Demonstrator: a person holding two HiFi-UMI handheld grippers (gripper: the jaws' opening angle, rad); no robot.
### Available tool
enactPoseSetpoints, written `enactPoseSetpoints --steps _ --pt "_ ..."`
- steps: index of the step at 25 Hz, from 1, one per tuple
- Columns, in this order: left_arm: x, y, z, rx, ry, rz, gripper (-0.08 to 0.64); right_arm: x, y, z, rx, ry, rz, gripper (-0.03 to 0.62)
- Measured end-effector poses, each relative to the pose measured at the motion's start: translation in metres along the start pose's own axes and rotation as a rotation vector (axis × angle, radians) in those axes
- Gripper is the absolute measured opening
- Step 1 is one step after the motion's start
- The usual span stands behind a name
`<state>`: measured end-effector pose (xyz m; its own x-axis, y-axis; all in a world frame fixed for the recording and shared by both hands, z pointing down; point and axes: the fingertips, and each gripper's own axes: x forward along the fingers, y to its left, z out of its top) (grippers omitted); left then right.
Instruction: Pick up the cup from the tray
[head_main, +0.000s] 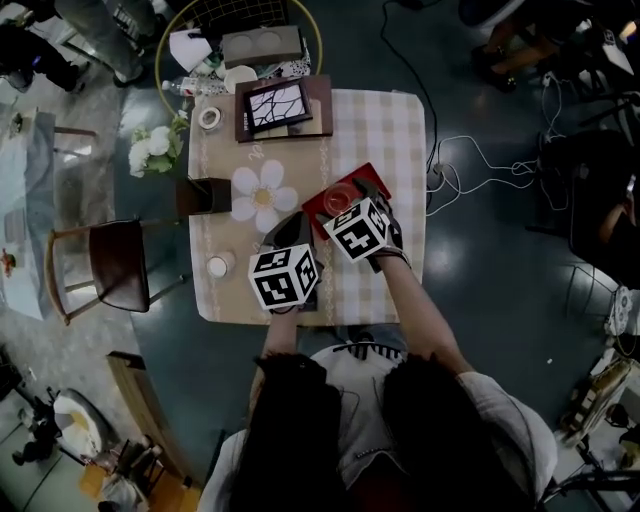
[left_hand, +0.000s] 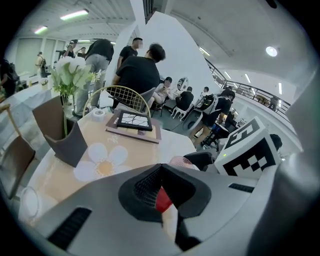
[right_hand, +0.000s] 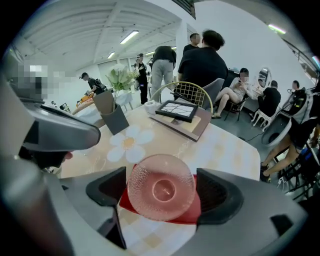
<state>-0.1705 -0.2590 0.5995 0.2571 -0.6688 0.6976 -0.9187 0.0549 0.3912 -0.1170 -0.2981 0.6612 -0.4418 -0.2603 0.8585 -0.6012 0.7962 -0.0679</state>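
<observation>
**Cup Pickup: Handling and Clearance**

The cup (right_hand: 161, 186) is thin, dimpled pink glass: likely light, rigid, fragile and slippery. It stands on the red tray (right_hand: 194, 212), directly between the jaws of the right gripper (right_hand: 163, 191), which are spread wide and clear of it. Grip the side wall gently. The left gripper (left_hand: 160, 167), jaws together, sits close on the left. The bench (right_hand: 227, 150) ahead lies open, and its edge runs to the right.
</observation>
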Motion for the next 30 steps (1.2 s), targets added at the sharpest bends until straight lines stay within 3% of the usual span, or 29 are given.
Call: enactPoseSetpoints --steps 18,30 --pt "-0.006 -0.002 -0.004 0.024 0.009 -0.025 0.003 -0.020 0.002 -0.007 -0.013 0.002 0.030 0.399" --pt "-0.009 -0.048 -0.022 0.069 0.027 -0.125 0.003 -0.057 -0.001 -0.076 0.064 0.040 -0.028 0.399"
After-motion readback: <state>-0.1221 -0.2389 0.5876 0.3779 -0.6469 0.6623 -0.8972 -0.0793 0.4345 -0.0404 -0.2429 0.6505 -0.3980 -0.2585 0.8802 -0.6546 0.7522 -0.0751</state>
